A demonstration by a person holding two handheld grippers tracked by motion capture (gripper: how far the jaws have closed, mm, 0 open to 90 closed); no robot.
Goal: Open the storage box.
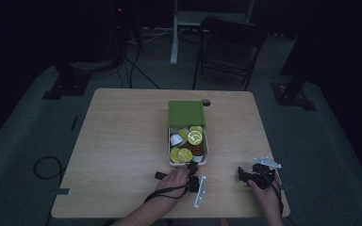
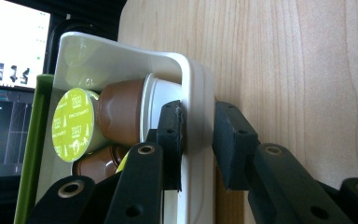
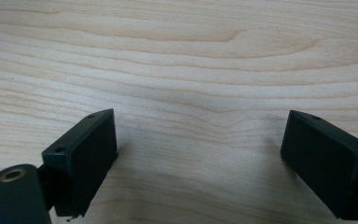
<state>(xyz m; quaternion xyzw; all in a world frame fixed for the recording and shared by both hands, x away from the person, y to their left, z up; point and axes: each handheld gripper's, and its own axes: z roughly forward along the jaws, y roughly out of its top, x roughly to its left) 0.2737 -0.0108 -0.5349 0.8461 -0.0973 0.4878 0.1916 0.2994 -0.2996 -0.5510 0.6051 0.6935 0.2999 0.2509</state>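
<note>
Dim room and dark floor surround a pale wooden table [image 1: 122, 141], where a white tray [image 1: 206, 147] of coffee capsules sits a little right of centre, its green lid [image 1: 186, 113] lying against its far end. Brown capsules with yellow-green foil tops [image 2: 74, 125] lie crowded inside it. At the tray's near edge the left gripper [image 2: 198, 135] is clamped on the white rim [image 2: 196, 107], one jaw inside against the wall beside a brown capsule [image 2: 121, 114], the other outside over the wood. Its hand [image 1: 172, 181] rests on the table just in front of the tray. Well apart to the right, the right gripper [image 3: 198, 154] lies low over bare wood with its jaws spread wide and nothing between them. A dark chair [image 1: 231, 47] stands beyond the table's far edge.
</note>
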